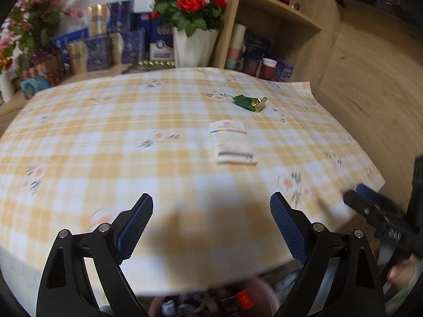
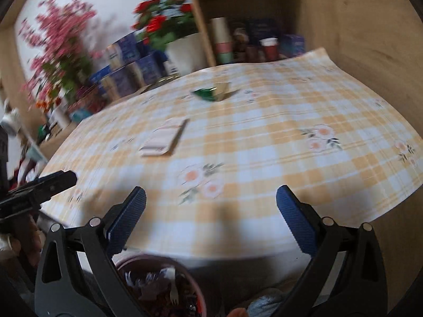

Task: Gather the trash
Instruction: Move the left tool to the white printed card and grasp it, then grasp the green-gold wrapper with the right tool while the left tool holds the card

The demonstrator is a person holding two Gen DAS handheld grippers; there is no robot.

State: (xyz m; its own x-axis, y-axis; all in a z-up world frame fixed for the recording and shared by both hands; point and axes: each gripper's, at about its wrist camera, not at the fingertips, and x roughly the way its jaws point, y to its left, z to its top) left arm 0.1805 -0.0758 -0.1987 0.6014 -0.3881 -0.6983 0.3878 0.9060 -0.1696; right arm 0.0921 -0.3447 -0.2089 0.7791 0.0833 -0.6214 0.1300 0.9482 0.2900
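Note:
A crumpled green and gold wrapper (image 1: 249,103) (image 2: 211,93) lies far out on the yellow checked tablecloth (image 1: 105,137) (image 2: 264,132). Nearer lies a flat white paper packet (image 1: 234,142) (image 2: 165,138). My left gripper (image 1: 211,206) hangs open over the table's near edge, nothing between its blue pads. My right gripper (image 2: 211,200) is open too, also empty, and shows at the right edge of the left wrist view (image 1: 370,200). Below the table edge sits a brownish bin (image 2: 164,285) (image 1: 216,301) holding several scraps of trash.
Behind the table stand a white pot of red flowers (image 1: 194,45) (image 2: 182,50), pink blossoms (image 2: 60,42), blue boxes (image 1: 124,37) and a wooden shelf (image 1: 277,26) with cups and jars. A wooden wall (image 1: 370,79) runs along the table's right side. The person's hand (image 2: 26,237) holds the left gripper.

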